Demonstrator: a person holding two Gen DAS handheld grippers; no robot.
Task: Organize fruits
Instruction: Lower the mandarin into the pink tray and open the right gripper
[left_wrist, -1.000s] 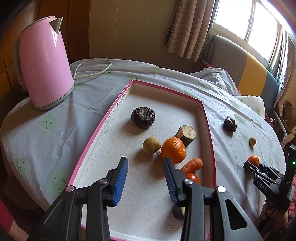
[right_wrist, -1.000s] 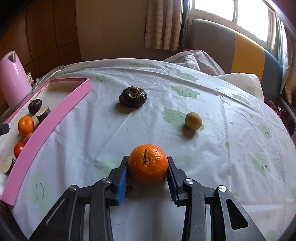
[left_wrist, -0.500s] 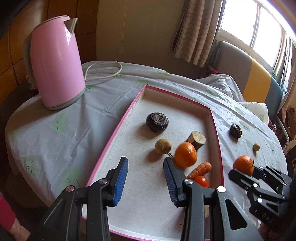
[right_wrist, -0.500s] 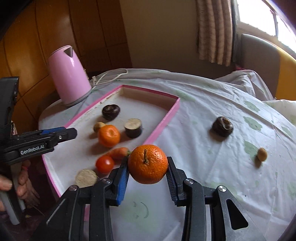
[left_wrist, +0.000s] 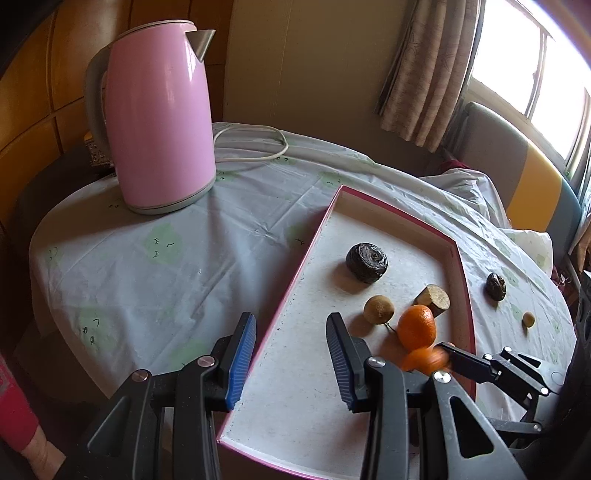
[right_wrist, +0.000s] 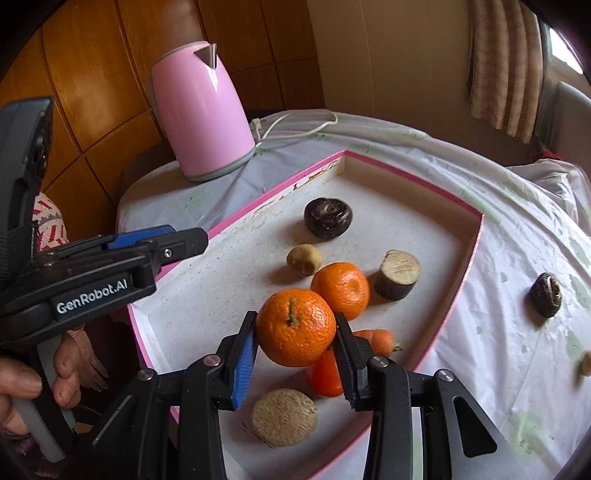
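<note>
"GenRobot.AI" label on left claw

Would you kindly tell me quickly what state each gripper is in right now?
Left gripper: open, holding nothing.
Right gripper: jaws have just been opening slightly, pads on the mandarin orange above the pink tray.

Bright window daylight, fisheye-warped edges

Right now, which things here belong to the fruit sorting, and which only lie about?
Job: held orange in right gripper; tray; second orange; tomato; carrot; dark fruit on the cloth.

Lying about: kettle; cord; curtain.
</note>
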